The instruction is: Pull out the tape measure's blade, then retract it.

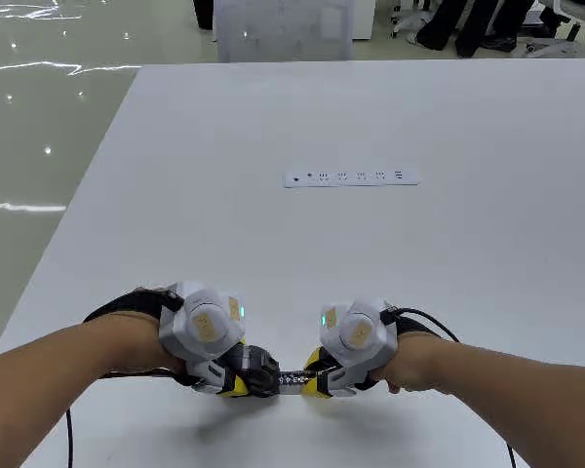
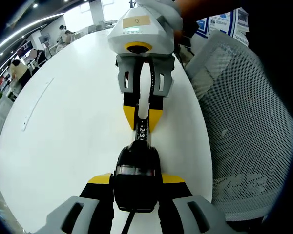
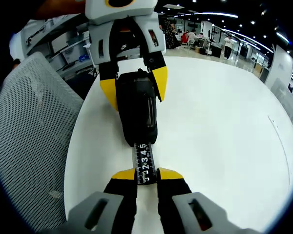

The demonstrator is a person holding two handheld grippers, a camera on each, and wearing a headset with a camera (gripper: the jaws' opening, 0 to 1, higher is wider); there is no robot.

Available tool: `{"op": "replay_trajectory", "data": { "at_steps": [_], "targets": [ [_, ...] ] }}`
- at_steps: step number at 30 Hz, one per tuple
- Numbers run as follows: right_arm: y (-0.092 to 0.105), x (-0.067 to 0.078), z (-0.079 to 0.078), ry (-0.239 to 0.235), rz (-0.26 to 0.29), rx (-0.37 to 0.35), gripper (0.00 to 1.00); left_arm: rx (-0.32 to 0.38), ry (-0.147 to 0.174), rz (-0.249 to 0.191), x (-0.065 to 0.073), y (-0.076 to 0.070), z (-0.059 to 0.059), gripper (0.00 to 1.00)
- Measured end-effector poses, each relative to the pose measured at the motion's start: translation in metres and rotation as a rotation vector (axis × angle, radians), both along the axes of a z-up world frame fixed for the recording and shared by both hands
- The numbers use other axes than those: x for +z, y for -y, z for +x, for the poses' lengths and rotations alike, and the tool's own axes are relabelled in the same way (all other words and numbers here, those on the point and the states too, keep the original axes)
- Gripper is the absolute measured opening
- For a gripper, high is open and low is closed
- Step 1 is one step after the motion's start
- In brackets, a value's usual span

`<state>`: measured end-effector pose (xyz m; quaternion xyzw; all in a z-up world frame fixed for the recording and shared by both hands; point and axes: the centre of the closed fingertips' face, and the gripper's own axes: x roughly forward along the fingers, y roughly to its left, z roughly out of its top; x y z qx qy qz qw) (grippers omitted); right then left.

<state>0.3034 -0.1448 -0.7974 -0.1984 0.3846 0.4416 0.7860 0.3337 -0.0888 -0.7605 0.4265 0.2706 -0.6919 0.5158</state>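
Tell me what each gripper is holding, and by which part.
The left gripper clamps the tape measure's black case by its sides. The right gripper pinches the blade near its tip.

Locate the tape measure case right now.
Head view, bottom centre, near the front edge of the table: the case is clamped in the left claw, its short blade pinched by the right claw beside it.

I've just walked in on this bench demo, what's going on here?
A person works two hand-held grippers over a white table. The left gripper is shut on the black tape measure, and the right gripper pinches the end of its blade. Only a short length of blade is out between them, so the pull is either just starting or nearly retracted.
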Motion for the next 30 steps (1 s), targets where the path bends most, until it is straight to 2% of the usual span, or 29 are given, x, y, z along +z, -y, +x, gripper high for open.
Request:
{"op": "replay_trajectory", "data": {
  "at_steps": [20,30],
  "targets": [
    [0.013,0.0,-0.005,-0.019,-0.009,-0.006,0.13,0.007,-0.005,0.004,0.0,0.0,0.0,0.32],
    [0.024,-0.001,-0.009,-0.028,-0.01,-0.018,0.13,0.004,0.008,-0.002,0.0,0.0,0.0,0.31]
  ]
}}
